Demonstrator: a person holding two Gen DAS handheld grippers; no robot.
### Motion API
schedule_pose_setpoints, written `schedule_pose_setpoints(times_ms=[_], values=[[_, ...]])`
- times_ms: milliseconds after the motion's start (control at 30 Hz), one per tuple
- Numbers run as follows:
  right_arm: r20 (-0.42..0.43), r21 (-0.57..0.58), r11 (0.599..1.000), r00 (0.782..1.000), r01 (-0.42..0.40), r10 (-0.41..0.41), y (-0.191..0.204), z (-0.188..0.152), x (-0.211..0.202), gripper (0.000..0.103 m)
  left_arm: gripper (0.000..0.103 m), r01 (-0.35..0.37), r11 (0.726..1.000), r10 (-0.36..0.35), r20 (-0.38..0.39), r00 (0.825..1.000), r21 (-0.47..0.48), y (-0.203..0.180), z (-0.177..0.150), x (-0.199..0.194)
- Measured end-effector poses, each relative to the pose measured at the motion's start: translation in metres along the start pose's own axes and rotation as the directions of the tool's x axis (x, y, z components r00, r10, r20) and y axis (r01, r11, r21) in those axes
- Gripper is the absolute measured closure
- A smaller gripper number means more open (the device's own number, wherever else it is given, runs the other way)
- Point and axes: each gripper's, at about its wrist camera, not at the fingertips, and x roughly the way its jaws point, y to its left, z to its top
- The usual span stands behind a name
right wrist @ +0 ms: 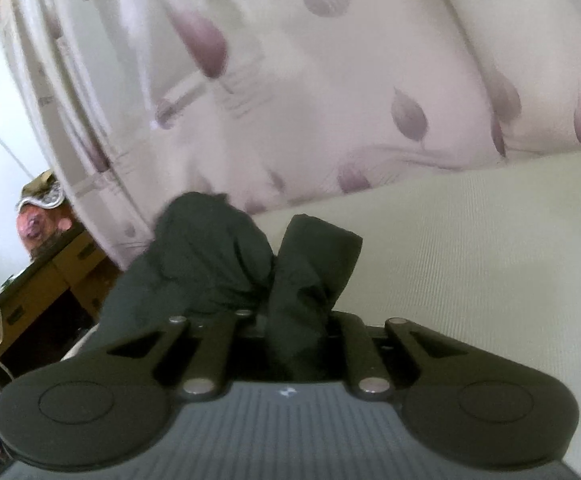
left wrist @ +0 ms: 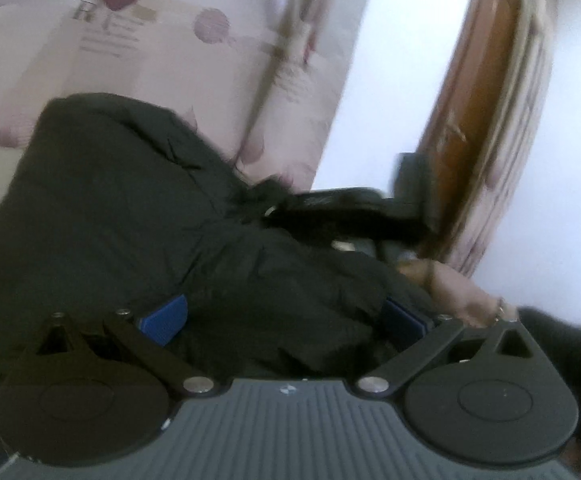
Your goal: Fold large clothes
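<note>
Pale curtains (right wrist: 330, 80) with purple leaf shapes hang behind a cream bed (right wrist: 470, 240). Off to one side stands a brown desk (right wrist: 46, 280) with drawers, and a white cord hangs down in front of it. In the left wrist view a brown door (left wrist: 478, 112) shows next to a white wall, and the whole view is a bit blurry.

A big, dark, puffy coat (left wrist: 122, 208) is the thing being folded. From the left it looks like a big heap. It fills the middle of that view and bunches up right in front of the tool.

On the left gripper (left wrist: 286, 320) the two blue pads (left wrist: 166, 318) stand far apart. A thick roll of the coat sits between them. I cannot tell if the pads press on it or only sit beside it.

On the right gripper (right wrist: 296, 320) the two arms are pulled in close together. A fold of the coat comes up between them, so it is pinching the cloth. The rest of that piece flops over in two dark lumps above the bed, in front of the curtains.

In the left wrist view the person's hand (left wrist: 462, 292) holds the right gripper, just past the coat.
</note>
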Motion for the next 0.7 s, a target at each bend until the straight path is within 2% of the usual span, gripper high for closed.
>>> schedule_pose_setpoints(times_ms=[33, 100, 233, 333, 433, 533, 567, 633, 700], values=[[-0.028, 0.047, 0.999, 1.000, 0.007, -0.005, -0.011, -0.009, 0.007, 0.086, 0.001, 0.012, 1.000, -0.012, -0.001, 1.000, 0.010, 0.000, -0.001, 0.002], [-0.011, 0.127, 0.991, 0.999, -0.033, 0.035, -0.027, -0.030, 0.007, 0.083, 0.001, 0.026, 0.999, -0.026, -0.004, 1.000, 0.021, 0.002, -0.004, 0.000], [0.055, 0.223, 0.973, 0.997, -0.058, 0.046, -0.038, -0.028, -0.024, 0.073, 0.000, 0.035, 0.999, -0.035, -0.017, 0.999, 0.033, 0.006, -0.008, 0.000], [0.102, 0.165, 0.986, 0.995, -0.022, 0.006, -0.026, -0.015, -0.060, 0.070, 0.000, 0.037, 0.999, -0.037, -0.015, 0.999, 0.017, 0.005, -0.008, -0.003], [0.115, 0.079, 0.997, 0.993, -0.023, 0.014, -0.002, -0.010, -0.091, 0.070, 0.000, 0.044, 0.999, -0.044, -0.001, 0.999, 0.025, 0.005, -0.008, -0.004], [0.047, 0.000, 0.998, 0.997, -0.061, 0.061, 0.030, -0.016, -0.102, 0.070, 0.000, 0.051, 0.998, -0.052, 0.026, 0.998, 0.032, 0.004, -0.011, -0.008], [0.002, -0.025, 0.998, 0.998, -0.059, 0.059, 0.041, -0.020, -0.101, 0.068, 0.000, 0.053, 0.998, -0.054, 0.030, 0.998, 0.037, 0.003, -0.012, -0.009], [-0.076, -0.061, 0.998, 0.997, -0.033, 0.029, 0.056, -0.027, -0.092, 0.058, 0.000, 0.059, 0.997, -0.060, 0.040, 0.997, 0.043, 0.003, -0.012, -0.011], [-0.131, -0.066, 0.997, 0.991, -0.036, 0.027, 0.064, -0.034, -0.083, 0.057, 0.000, 0.057, 0.998, -0.059, 0.046, 0.997, 0.041, 0.003, -0.012, -0.014]])
